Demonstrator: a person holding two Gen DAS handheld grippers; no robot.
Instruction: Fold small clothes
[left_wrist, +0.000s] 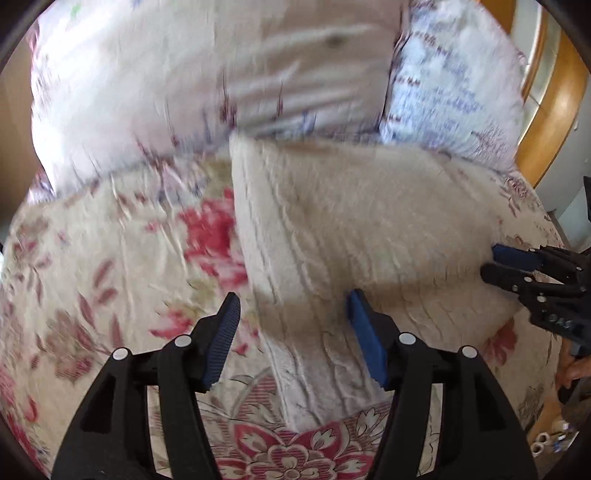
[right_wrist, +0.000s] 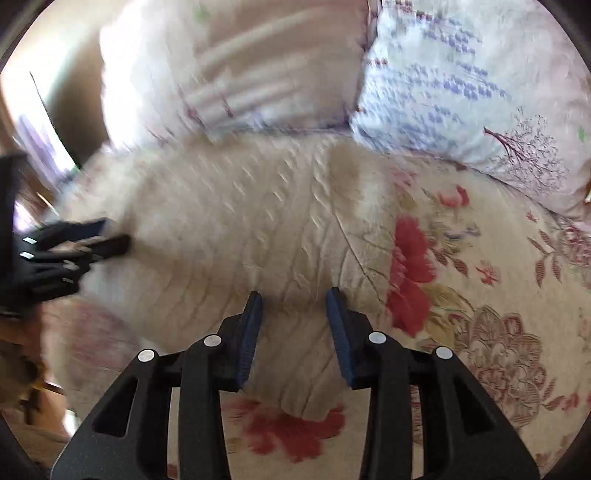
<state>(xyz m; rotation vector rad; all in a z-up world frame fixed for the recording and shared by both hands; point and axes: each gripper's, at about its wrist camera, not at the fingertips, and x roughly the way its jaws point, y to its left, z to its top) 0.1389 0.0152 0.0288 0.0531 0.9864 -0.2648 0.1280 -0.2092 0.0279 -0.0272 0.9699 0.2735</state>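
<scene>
We hold both grippers over a cream cable-knit sweater (left_wrist: 354, 229) that lies flat on a bedspread (left_wrist: 110, 258) with red and pink flowers. Our left gripper (left_wrist: 293, 317) hangs just above the sweater's near edge with its jaws apart and nothing pressed between the blue pads; one pad sits over the bedspread, the other over the knit. Our right gripper (right_wrist: 295, 314) also stands parted, narrower than the left, with the sweater's lower part directly beneath and ahead of it, and we see no cloth pinched between its pads. In the left wrist view the right gripper (left_wrist: 495, 260) shows at the far right edge of the sweater, its tips slightly apart beside the knit. In the right wrist view the left gripper (right_wrist: 110, 236) appears at the sweater's left edge. Beyond the sweater, ahead of both grippers, two pillows (right_wrist: 461, 81) lean side by side. Both views are blurred.
</scene>
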